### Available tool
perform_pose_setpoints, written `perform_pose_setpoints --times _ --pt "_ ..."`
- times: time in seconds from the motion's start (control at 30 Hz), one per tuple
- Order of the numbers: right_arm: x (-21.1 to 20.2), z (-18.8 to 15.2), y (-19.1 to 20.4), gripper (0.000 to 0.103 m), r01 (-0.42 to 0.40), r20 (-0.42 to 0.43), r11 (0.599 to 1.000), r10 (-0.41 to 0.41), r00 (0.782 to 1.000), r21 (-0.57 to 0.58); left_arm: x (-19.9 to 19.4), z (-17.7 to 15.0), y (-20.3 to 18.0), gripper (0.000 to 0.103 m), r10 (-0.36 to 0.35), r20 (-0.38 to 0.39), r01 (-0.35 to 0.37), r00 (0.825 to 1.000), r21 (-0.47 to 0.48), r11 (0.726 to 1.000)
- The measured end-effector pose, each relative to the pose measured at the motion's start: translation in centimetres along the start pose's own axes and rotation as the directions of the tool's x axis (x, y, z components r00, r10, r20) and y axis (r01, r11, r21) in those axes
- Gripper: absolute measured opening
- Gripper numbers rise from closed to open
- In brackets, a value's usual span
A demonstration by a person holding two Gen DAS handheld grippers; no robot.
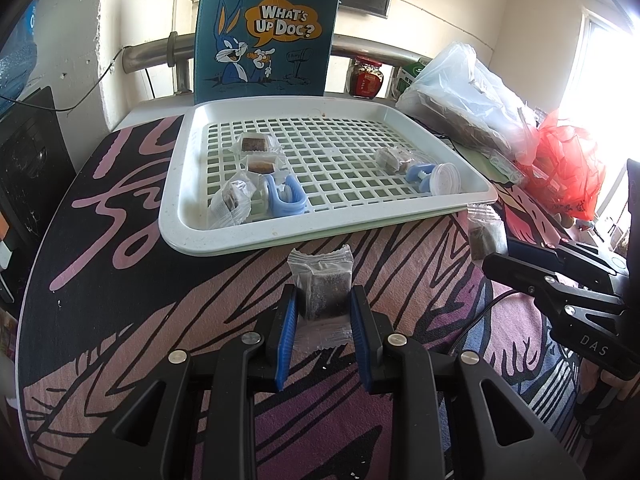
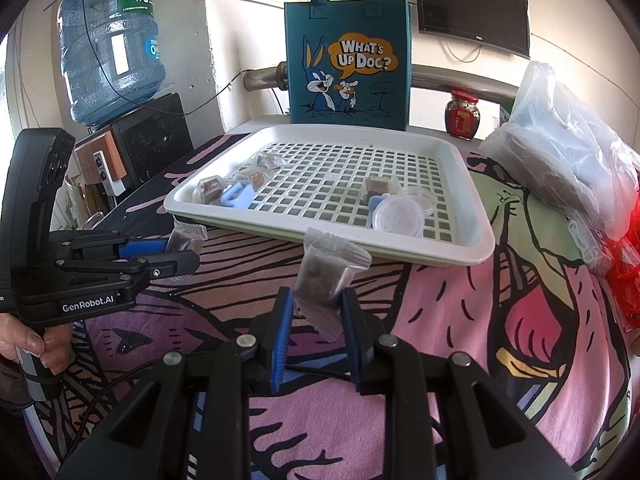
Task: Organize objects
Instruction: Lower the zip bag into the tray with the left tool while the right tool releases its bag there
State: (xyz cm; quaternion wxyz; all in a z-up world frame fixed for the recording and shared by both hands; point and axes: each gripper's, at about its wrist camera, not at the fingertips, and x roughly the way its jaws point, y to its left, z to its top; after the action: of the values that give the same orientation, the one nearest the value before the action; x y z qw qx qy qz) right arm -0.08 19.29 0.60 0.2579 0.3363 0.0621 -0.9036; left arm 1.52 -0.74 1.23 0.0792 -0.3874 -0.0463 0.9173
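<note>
Right wrist alone shows the water bottle (image 2: 110, 40) and hand (image 2: 36, 340).

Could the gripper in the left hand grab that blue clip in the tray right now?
Probably not yet. The left gripper is already shut on a wrapped snack packet, so its jaws are occupied. The path over the tray rim to the blue clip looks unobstructed otherwise.

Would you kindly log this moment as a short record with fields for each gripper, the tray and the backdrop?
left gripper: shut on a clear-wrapped brown snack packet
right gripper: shut on a second clear-wrapped brown packet, tilted
tray: white plastic grid tray on the patterned cloth, holding several wrapped snacks, a blue clip and a round clear lid
backdrop: teal cartoon tote bag standing behind the tray
</note>
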Motion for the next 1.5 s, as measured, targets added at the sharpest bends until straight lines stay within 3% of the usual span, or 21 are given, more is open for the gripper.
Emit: perform_pose_setpoints --times 0.3,0.6,0.77,0.9,1.13,1.2,1.23,1.3,1.5 --pt "0.3 0.4 -1.4 0.024 -0.085 -0.017 0.994 0.086 0.996 0.073 -1.0 0.9 0.9 0.025 -0.085 0.011 0.086 0.996 -0.04 0.996" --pt "-2.6 6.0 -4.2 0.024 -0.071 0.082 0.995 0.065 0.995 0.073 -2.0 5.8 3.9 0.025 -0.017 0.078 0.021 0.997 -0.05 0.999" --pt "0.4 8.5 -6.5 0.024 -0.116 0.044 0.981 0.11 0.993 0.156 0.5 7.5 4.6 0.025 -0.019 0.062 0.023 0.998 -0.069 0.997" --pt "4.5 9.8 -6.4 0.024 -0.072 -0.034 0.987 0.078 0.996 0.146 2.3 8.0 3.9 0.025 -0.017 0.029 0.018 0.999 -0.052 0.998" --pt "8.1 9.4 -7.2 0.027 0.007 -0.095 0.991 0.006 0.995 0.134 4.1 8.5 4.0 0.026 -0.003 0.02 0.004 1.0 -0.065 0.998" --pt "8.6 9.2 -7.3 0.031 0.012 -0.103 0.991 0.002 0.995 0.135 4.3 8.6 4.3 0.037 -0.004 0.025 0.006 1.0 -0.087 0.996" --pt "8.6 9.1 -7.3 0.039 0.01 -0.103 0.991 0.005 0.995 0.135 4.2 8.7 4.4 0.044 -0.008 0.03 0.011 1.0 -0.098 0.995" --pt "7.8 9.2 -7.3 0.046 0.016 -0.076 0.99 -0.006 0.997 0.14 3.5 8.9 4.7 0.068 -0.022 0.058 0.029 0.998 -0.127 0.992" --pt "0.4 10.3 -7.0 0.054 -0.03 0.127 0.986 0.01 0.992 0.162 -2.9 9.4 4.4 0.084 -0.067 0.221 0.095 0.973 -0.118 0.988"
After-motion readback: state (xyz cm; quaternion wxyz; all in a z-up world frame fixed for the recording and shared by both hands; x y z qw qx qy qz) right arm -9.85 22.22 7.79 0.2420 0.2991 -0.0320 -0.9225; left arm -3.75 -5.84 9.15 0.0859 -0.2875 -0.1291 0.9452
